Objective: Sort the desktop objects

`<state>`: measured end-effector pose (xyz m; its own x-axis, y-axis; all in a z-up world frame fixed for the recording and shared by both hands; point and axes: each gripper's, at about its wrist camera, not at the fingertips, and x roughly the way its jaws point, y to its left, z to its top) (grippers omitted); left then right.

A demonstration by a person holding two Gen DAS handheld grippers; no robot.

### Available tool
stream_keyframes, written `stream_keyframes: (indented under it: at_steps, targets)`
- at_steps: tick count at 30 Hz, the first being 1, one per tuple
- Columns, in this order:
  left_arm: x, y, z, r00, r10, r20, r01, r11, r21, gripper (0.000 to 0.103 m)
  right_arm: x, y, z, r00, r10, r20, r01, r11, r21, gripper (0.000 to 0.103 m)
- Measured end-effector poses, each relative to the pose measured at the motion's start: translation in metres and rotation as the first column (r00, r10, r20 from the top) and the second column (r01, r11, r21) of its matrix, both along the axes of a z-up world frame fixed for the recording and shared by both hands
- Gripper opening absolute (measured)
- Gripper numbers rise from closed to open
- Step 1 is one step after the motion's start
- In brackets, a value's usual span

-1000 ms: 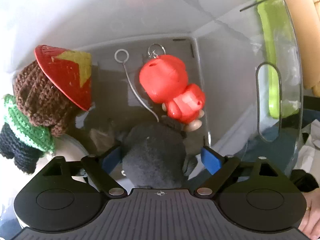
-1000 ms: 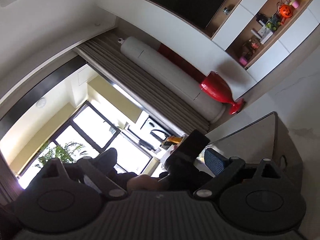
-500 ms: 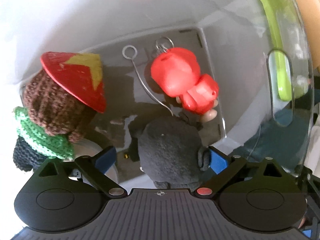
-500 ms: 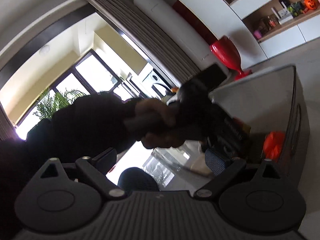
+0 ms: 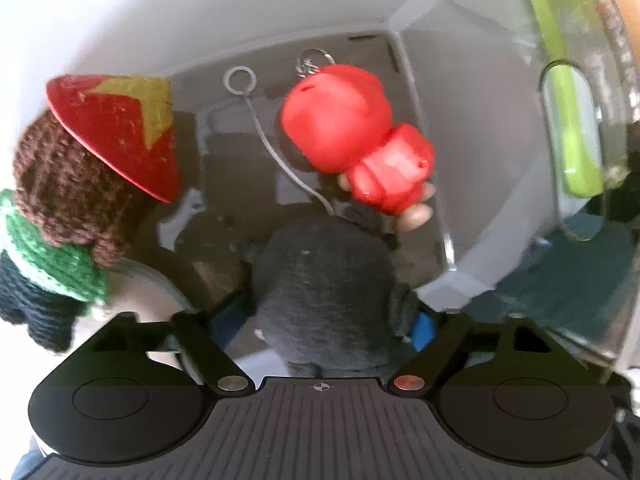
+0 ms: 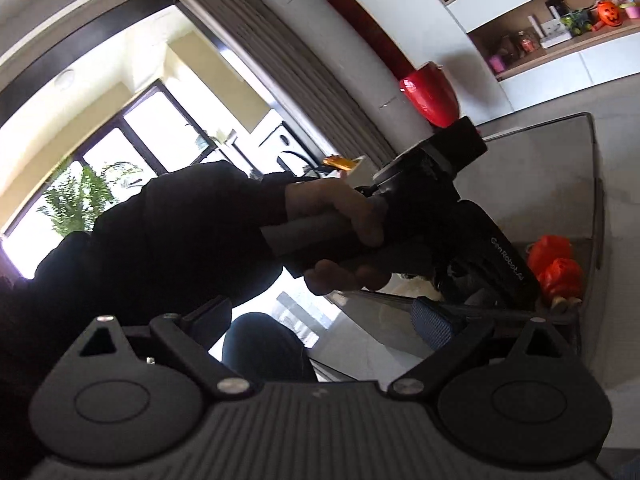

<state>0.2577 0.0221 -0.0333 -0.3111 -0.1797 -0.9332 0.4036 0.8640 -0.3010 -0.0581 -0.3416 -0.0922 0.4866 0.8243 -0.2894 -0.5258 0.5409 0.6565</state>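
My left gripper (image 5: 324,320) is inside a clear plastic bin (image 5: 460,184), its blue-padded jaws closed on a dark grey plush toy (image 5: 320,292). A red figurine keychain (image 5: 356,140) lies on the bin floor just beyond the plush. A crocheted doll with a red and yellow cone hat (image 5: 116,128) stands at the left. A thin white cord with a ring (image 5: 240,80) lies between them. My right gripper (image 6: 320,316) is open and empty, held in the air beside the bin, facing the hand on the left gripper's handle (image 6: 340,236); the red figurine (image 6: 556,268) shows through the bin wall.
The bin's wall has an oval handle cut-out (image 5: 572,152) with a green object (image 5: 576,132) behind it. A teal cloth (image 5: 572,280) lies outside the bin on the right. In the right wrist view a red vase (image 6: 432,92), shelves (image 6: 560,36) and windows stand far off.
The left gripper's jaws went from open around the grey plush to closed on it, and the view pushed deeper into the bin. The right gripper swung to face the left hand and bin.
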Motion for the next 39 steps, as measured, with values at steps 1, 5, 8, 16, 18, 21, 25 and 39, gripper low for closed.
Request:
stream_keyframes:
  at_steps: [1,5,8,16,18,21,25,39]
  targets:
    - [0.001,0.002,0.004,1.000,0.002,-0.011,-0.002,1.000,-0.022,0.082,-0.001,-0.001,0.001,1.000,-0.010,-0.004,0.010,1.000,-0.005,0.097]
    - [0.008,0.011,0.026,1.000,-0.012,0.020,0.011,1.000,0.023,0.093,-0.008,-0.012,-0.001,0.998,-0.050,-0.032,0.049,0.998,-0.030,0.097]
    - [0.017,0.024,0.054,0.998,-0.011,0.067,0.008,0.999,0.045,0.094,-0.007,-0.021,-0.009,0.993,-0.067,-0.093,0.063,0.997,-0.046,0.097]
    - [0.016,-0.098,0.031,0.992,0.125,0.037,-0.122,0.990,-0.065,0.099,0.015,-0.008,-0.033,0.969,-0.071,-0.236,0.052,0.995,-0.086,0.097]
    - [0.010,-0.108,0.000,0.988,0.152,-0.007,-0.152,0.985,-0.080,0.099,0.018,-0.002,-0.035,0.966,-0.073,-0.248,0.048,0.993,-0.108,0.097]
    - [0.015,-0.116,-0.011,0.985,0.175,0.001,-0.175,0.983,-0.048,0.099,0.017,0.003,-0.034,0.965,-0.080,-0.251,0.047,0.990,-0.135,0.097]
    - [0.021,-0.126,-0.021,0.979,0.191,0.066,-0.193,0.981,0.019,0.096,0.019,0.001,-0.035,0.963,-0.073,-0.260,0.043,0.992,-0.120,0.097]
    - [-0.003,-0.163,0.040,0.889,-0.024,0.458,0.048,0.998,-0.040,0.061,0.023,0.000,-0.037,0.961,-0.043,-0.274,0.027,0.998,-0.061,0.097]
